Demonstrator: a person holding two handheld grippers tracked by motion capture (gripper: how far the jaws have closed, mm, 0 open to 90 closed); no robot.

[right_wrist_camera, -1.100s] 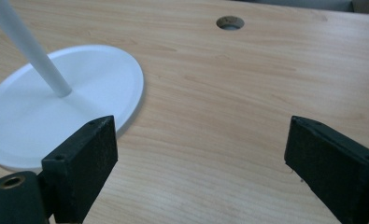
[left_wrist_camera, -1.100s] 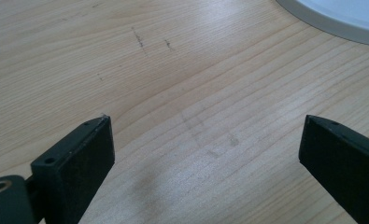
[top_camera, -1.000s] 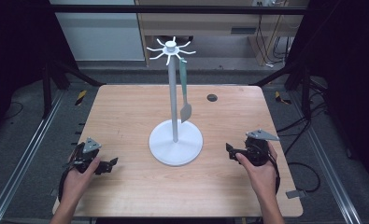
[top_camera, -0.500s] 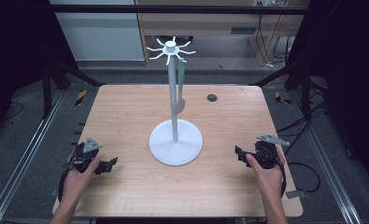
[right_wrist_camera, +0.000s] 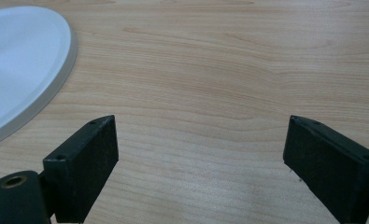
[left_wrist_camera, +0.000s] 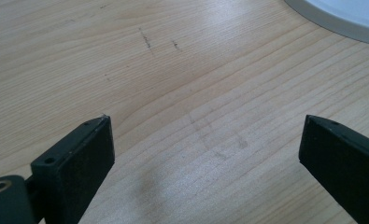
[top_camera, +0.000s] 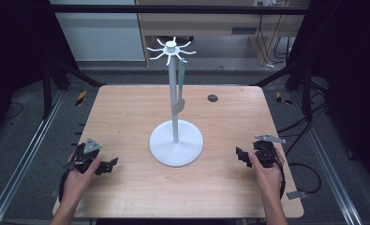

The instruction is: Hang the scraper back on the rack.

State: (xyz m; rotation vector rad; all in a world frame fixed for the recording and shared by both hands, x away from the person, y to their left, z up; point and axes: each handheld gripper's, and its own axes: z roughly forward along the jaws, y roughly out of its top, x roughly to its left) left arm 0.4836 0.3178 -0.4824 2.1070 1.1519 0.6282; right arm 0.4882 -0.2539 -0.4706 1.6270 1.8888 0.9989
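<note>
Right tool (top_camera: 242, 156) now lower and nearer on desk (top_camera: 126, 112) vs. a sec ago, jaws wide, empty; left tool (top_camera: 108, 165) unmoved, wide. Spatula (top_camera: 179, 89) hangs on stand (top_camera: 175, 140), centre; hanging likely done.

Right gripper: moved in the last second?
Yes. The right gripper has slid away from the white stand base, toward the table's right edge and slightly nearer the person.

Wooden table (top_camera: 126, 108); grey floor (top_camera: 28, 140); dark surroundings; cables (top_camera: 309, 171) at right.
</note>
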